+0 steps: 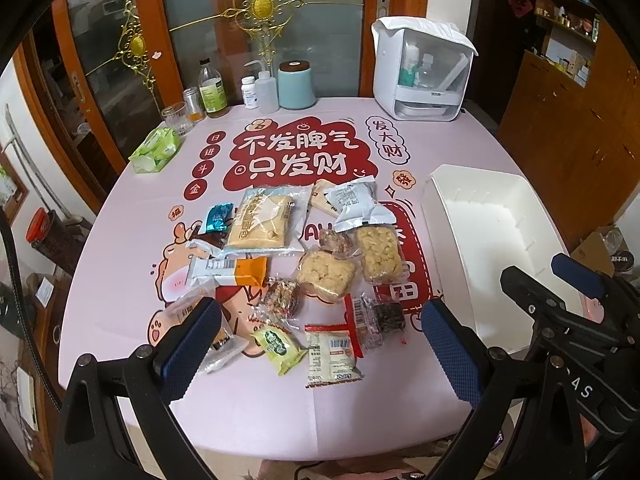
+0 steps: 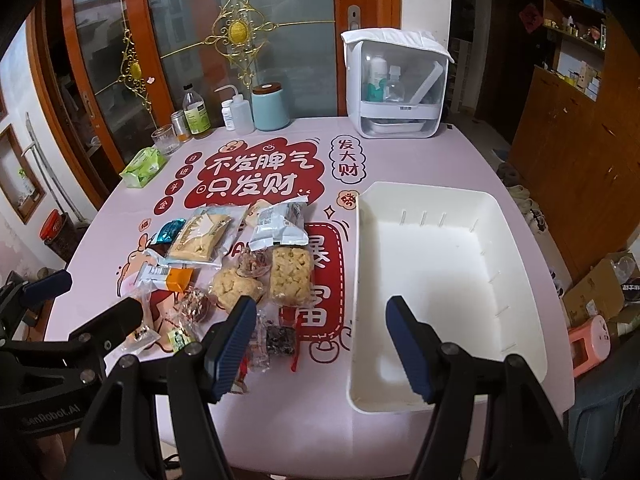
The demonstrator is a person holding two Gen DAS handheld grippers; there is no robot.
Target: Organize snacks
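Several wrapped snacks lie in a loose pile on the pink table: a large bread pack, two rice-crisp cakes, an orange-and-white bar, a small green pack and a dark cake. An empty white bin stands to the right of them. My left gripper is open, empty, above the near snacks. My right gripper is open, empty, over the bin's near left rim.
At the table's back stand a glass, bottles, a teal canister, a green tissue pack and a white storage box. The table's right edge is beyond the bin; cardboard boxes sit on the floor there.
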